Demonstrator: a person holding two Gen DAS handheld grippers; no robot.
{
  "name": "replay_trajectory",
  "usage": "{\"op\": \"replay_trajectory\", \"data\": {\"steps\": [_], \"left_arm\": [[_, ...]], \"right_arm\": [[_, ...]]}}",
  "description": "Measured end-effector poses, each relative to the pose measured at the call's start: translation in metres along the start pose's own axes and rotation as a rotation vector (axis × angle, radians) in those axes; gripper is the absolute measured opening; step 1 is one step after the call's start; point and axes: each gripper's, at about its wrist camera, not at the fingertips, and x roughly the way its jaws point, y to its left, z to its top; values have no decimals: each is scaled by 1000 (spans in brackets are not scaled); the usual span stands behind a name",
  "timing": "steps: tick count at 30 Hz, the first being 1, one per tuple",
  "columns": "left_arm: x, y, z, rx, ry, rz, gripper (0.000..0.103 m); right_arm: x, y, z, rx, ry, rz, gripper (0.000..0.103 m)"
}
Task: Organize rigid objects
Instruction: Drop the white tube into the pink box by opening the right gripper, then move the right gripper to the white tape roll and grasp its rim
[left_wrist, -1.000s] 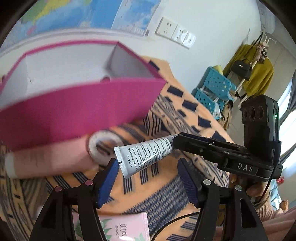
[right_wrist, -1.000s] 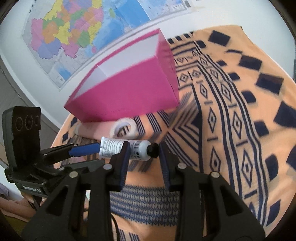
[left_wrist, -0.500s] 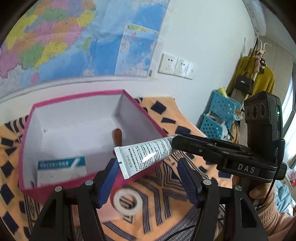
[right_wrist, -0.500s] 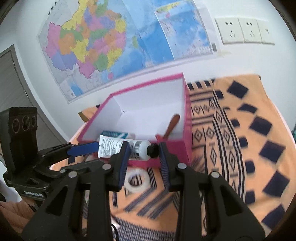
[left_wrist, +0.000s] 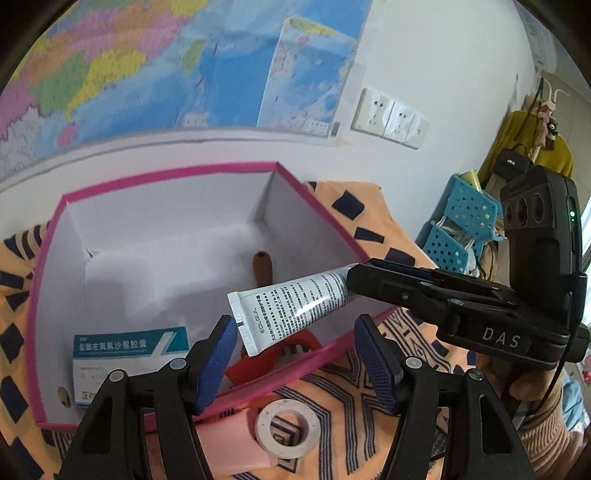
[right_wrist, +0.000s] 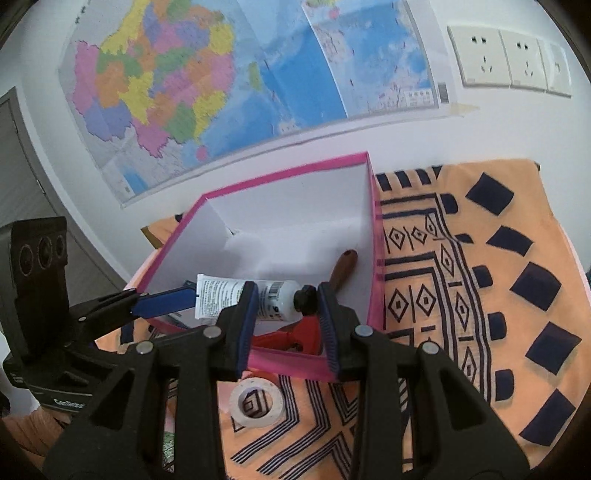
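Observation:
A white tube (left_wrist: 291, 306) with a black cap (right_wrist: 303, 297) hangs over the open pink box (left_wrist: 325, 218). My right gripper (right_wrist: 286, 321) is shut on the tube near its cap end; it also shows in the left wrist view (left_wrist: 373, 284). My left gripper (left_wrist: 295, 354) is open, its blue pads either side of the tube's crimped end without touching it. The box (right_wrist: 373, 236) holds a blue-and-white medicine carton (left_wrist: 125, 354), a brown wooden handle (right_wrist: 341, 271) and a red item (right_wrist: 295, 336).
A roll of white tape (left_wrist: 288, 428) lies on the orange patterned cloth (right_wrist: 480, 295) in front of the box, beside a pink object (left_wrist: 236, 439). A map and wall sockets (right_wrist: 506, 62) are behind. Blue baskets (left_wrist: 461, 229) stand at the right.
Both grippers have risen with the tube, from low in front of the box to above its open top. The box's inside has come into view. The tape now lies below the grippers.

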Motion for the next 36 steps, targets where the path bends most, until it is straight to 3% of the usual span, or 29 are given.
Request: {"op": "replay_trajectory", "data": {"steps": [8,14,24,36], "left_arm": [[9,1,2,-10,32,-8,64],[-9,2,-2,4,-24,-1,64],[-58,2,-31,49,-109,-6,65],[-17,11,-76,-22,47,-1,64]], "right_arm": [[14,-2,-5,-4,50,-48,35],[0,1,-8,-12,20,-52,35],[-42,17,-39,-72,-22,35,35],[7,27,-83,-92,145,29,35]]}}
